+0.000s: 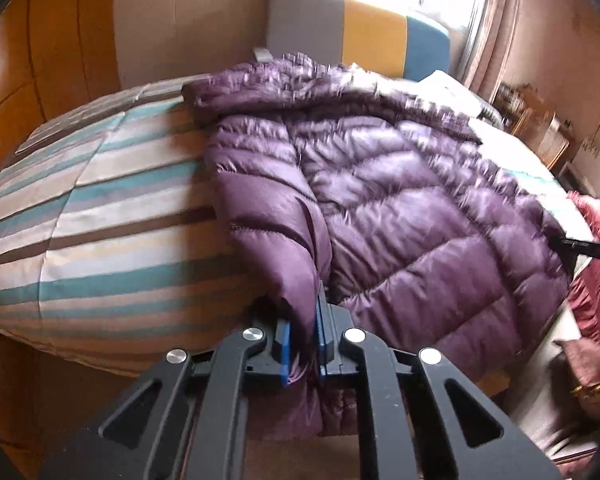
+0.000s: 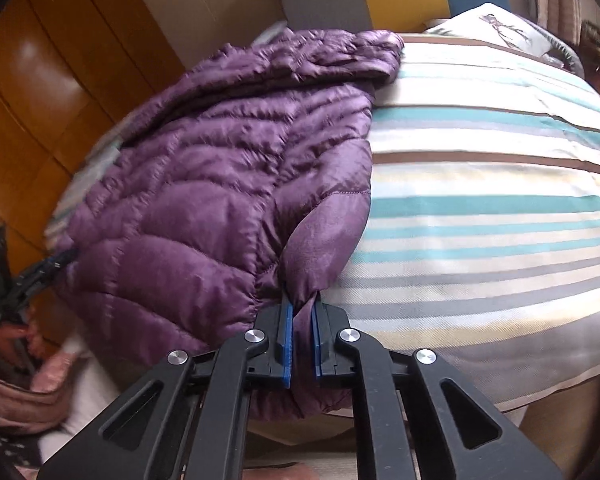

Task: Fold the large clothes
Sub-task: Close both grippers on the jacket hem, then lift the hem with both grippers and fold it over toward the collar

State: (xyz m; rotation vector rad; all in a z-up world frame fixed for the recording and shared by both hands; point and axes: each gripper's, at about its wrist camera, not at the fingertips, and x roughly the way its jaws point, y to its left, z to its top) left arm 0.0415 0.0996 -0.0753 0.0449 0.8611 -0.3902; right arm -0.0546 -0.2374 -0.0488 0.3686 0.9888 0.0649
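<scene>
A purple quilted puffer jacket (image 1: 400, 184) lies spread on a bed with a striped cover (image 1: 100, 216). My left gripper (image 1: 303, 336) is shut on the jacket's near left edge, with purple fabric pinched between its blue pads. In the right wrist view the same jacket (image 2: 204, 200) lies to the left on the striped cover (image 2: 480, 208). My right gripper (image 2: 301, 340) is shut on the jacket's near right corner, fabric bunched between the pads. The right gripper's tip (image 1: 580, 246) shows at the jacket's far right edge in the left wrist view; the left gripper (image 2: 40, 268) appears at the jacket's left edge.
A headboard (image 1: 364, 40) in grey, yellow and blue stands behind the bed below a bright window. A wooden wardrobe (image 1: 48, 60) fills the left. A white pillow (image 2: 496, 28) lies at the bed's head. Pinkish-red fabric (image 1: 592, 248) sits at the right.
</scene>
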